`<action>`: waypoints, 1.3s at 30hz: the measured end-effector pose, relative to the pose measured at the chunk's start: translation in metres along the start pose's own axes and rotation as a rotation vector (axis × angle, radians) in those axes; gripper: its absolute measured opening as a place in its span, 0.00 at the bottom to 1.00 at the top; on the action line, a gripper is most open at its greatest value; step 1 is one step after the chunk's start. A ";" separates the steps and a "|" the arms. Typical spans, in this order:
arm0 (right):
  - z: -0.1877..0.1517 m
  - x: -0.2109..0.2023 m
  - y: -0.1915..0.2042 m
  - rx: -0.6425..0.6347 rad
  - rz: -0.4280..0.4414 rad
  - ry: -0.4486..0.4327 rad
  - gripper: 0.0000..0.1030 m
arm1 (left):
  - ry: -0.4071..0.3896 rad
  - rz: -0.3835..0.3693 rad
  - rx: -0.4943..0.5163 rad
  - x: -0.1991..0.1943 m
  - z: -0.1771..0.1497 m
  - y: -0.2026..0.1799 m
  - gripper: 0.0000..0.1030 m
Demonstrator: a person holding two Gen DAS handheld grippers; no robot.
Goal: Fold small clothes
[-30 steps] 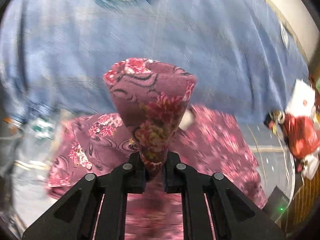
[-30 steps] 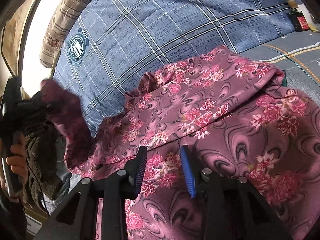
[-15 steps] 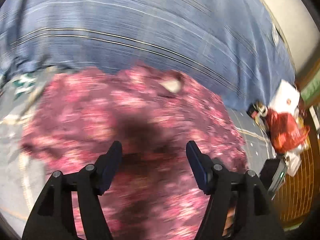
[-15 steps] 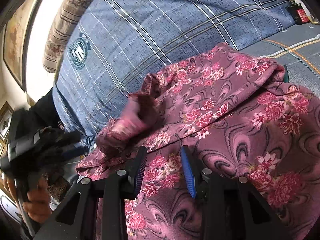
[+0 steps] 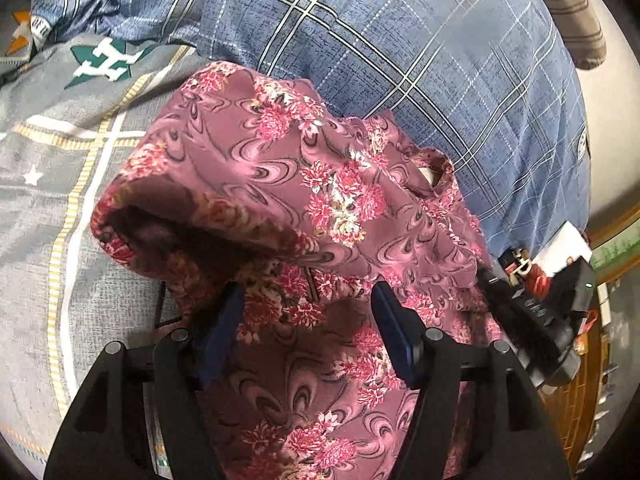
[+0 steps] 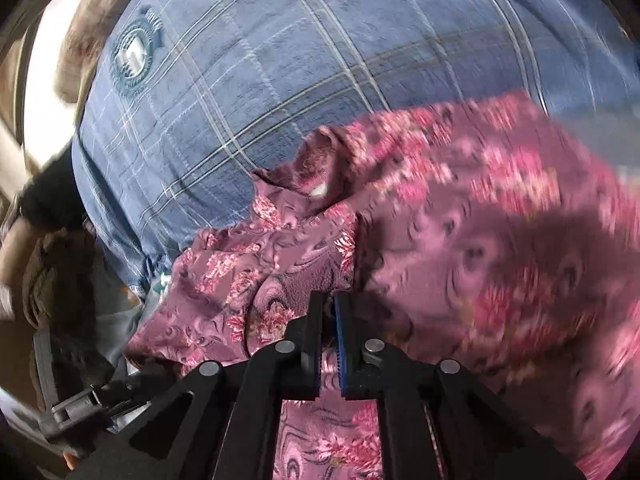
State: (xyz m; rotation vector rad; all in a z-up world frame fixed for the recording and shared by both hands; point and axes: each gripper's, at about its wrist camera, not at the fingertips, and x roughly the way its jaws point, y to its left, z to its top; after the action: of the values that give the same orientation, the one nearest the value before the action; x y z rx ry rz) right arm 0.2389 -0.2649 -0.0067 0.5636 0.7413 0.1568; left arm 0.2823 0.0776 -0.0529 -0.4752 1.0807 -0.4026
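Here the floral garment [image 5: 304,184], a mauve cloth with pink flowers, lies bunched on the bed, its near part over the grey sheet [image 5: 60,184] and its far edge against the blue plaid quilt [image 5: 400,52]. In the left wrist view the left tool [image 5: 308,320] hovers just above the cloth with its jaws spread wide and nothing pinched between them; the blue pads stand apart on either side of a flat stretch of fabric, and a rolled, shadowed fold of the garment sits just left of the tool. The right tool [image 6: 329,312] has just been closing, and its jaws are now pressed almost together on a thin ridge of the floral garment [image 6: 460,240], which rises into the narrow gap between the pads. The cloth on the right of that view is blurred. A small neck opening with a pale label shows near the garment's far edge, just beside the quilt. At the right edge of the left wrist view, a black device [image 5: 532,320] lies beside the garment.
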 end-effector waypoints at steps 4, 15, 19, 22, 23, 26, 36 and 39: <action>0.026 -0.040 -0.036 0.087 -0.064 -0.138 0.05 | 0.003 -0.014 -0.010 -0.003 -0.001 0.003 0.63; 0.020 -0.042 -0.105 0.318 -0.020 -0.081 0.43 | -0.003 -0.010 0.003 -0.001 -0.001 -0.001 0.64; 0.027 -0.014 -0.099 0.297 -0.031 0.006 0.42 | -0.013 -0.016 0.000 -0.002 0.000 0.000 0.64; 0.045 -0.018 -0.063 0.126 0.004 -0.033 0.06 | -0.014 -0.016 0.002 -0.002 0.000 -0.001 0.64; 0.050 -0.028 -0.056 0.106 0.046 -0.091 0.06 | -0.013 -0.016 0.002 -0.002 0.000 0.000 0.64; 0.057 -0.059 -0.052 0.112 0.083 -0.229 0.06 | -0.010 -0.022 -0.009 -0.002 0.000 0.001 0.64; 0.031 -0.046 -0.075 0.122 -0.195 -0.106 0.13 | -0.002 -0.041 -0.057 -0.003 0.001 0.005 0.64; 0.042 -0.031 -0.050 0.049 -0.136 -0.110 0.14 | -0.014 -0.025 -0.055 -0.002 0.002 0.005 0.62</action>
State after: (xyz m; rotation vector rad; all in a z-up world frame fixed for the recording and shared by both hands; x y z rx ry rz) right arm 0.2421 -0.3352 0.0101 0.5616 0.6756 -0.0187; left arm 0.2834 0.0830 -0.0529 -0.5394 1.0750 -0.3916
